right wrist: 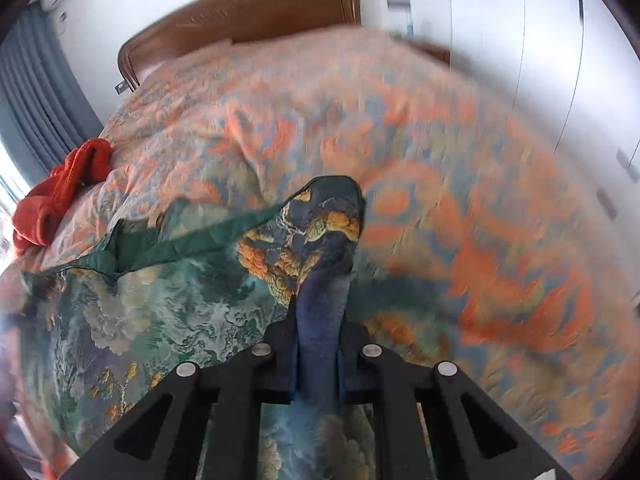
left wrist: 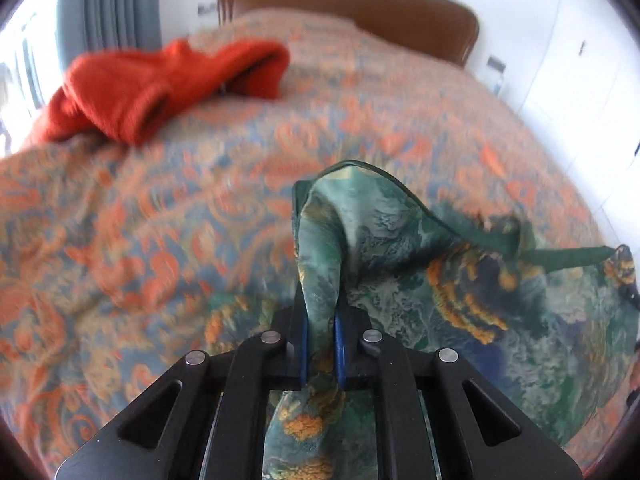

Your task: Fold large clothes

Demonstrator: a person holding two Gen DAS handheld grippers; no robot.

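A green patterned garment (left wrist: 440,280) with orange and blue print and a dark green hem hangs between my two grippers above the bed. My left gripper (left wrist: 320,340) is shut on one corner of it; the cloth bunches up between the blue pads and spreads off to the right. My right gripper (right wrist: 318,344) is shut on the other corner of the garment (right wrist: 160,304), which spreads off to the left. The hem (right wrist: 200,240) runs taut between the two held corners.
The bed (left wrist: 160,220) has an orange and blue patterned cover (right wrist: 480,220). A crumpled red sweater (left wrist: 160,84) lies at the far left of it, also in the right wrist view (right wrist: 60,196). A brown headboard (left wrist: 360,4), grey curtains (right wrist: 36,92) and white wardrobe doors (right wrist: 540,40) surround the bed.
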